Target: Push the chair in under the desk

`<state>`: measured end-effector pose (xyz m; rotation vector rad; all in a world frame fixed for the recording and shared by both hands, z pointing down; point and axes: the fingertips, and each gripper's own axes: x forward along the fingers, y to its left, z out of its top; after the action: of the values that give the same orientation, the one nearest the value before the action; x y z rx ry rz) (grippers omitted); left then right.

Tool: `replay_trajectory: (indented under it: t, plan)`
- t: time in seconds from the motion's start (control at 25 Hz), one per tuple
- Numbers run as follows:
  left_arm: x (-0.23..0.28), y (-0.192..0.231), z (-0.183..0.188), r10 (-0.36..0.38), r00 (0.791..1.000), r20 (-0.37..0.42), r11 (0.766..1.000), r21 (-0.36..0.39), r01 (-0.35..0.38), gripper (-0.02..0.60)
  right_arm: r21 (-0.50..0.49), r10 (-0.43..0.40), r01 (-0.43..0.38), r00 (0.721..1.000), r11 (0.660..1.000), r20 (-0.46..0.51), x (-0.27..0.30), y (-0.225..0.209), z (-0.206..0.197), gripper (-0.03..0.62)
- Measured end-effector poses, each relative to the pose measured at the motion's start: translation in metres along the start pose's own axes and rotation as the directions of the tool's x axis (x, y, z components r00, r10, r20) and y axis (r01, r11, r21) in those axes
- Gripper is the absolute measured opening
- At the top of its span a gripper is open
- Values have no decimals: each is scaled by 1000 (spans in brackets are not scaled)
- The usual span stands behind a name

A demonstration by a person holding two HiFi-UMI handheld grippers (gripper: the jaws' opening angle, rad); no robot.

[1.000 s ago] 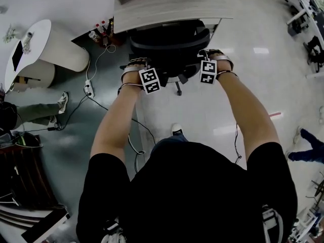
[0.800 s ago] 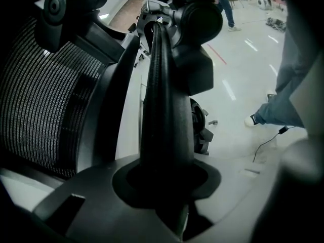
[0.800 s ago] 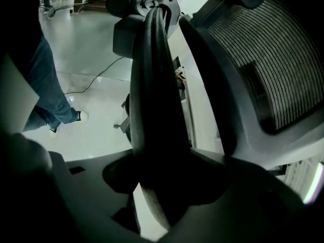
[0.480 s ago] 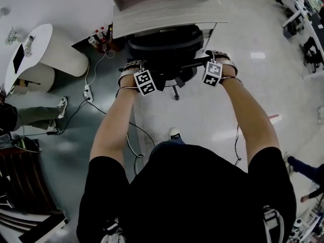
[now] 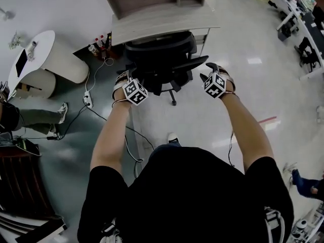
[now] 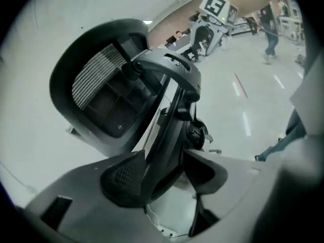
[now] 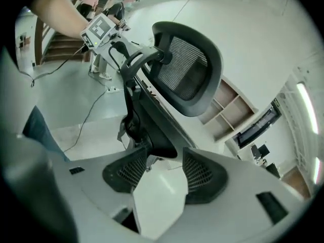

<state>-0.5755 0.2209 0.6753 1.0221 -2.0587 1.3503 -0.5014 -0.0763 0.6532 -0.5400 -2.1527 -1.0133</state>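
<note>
Since the office chair [image 5: 161, 59] stands tight against the desk [image 5: 152, 20] edge with its backrest toward us, we judge the push all but done. We keep one gripper at each side of the back, likely so that the chair rolls in straight. The left gripper [image 6: 161, 173] is spread and opening, with a dark strut of the chair frame between its pads, unclamped. The right gripper [image 7: 161, 173] is spread too, though narrowing, with bare floor between its pads and the frame just beyond.

Lighting: bright, even; I note ceiling strip [image 7: 304, 101] glow, glare patches on floor [image 5: 254, 61], fisheye bending, dark vignetted corners.
</note>
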Motion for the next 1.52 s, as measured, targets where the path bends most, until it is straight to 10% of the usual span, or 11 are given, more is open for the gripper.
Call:
replay_trajectory:
  t: [0.32,1.12,1.52]
  plan:
    - [-47,-29,29,33,988,154,956,-293,14,232,257,3,-26,996,966,89,-51,23,-9,181]
    - [-131,-78,53,109,939,325,848,-524,83,173,517,-14,-125,966,847,256,-144,63,-11,50]
    - [-160,-96,50,106,932,346,831,-546,107,126,568,-43,-132,958,812,284,-176,73,-15,8]
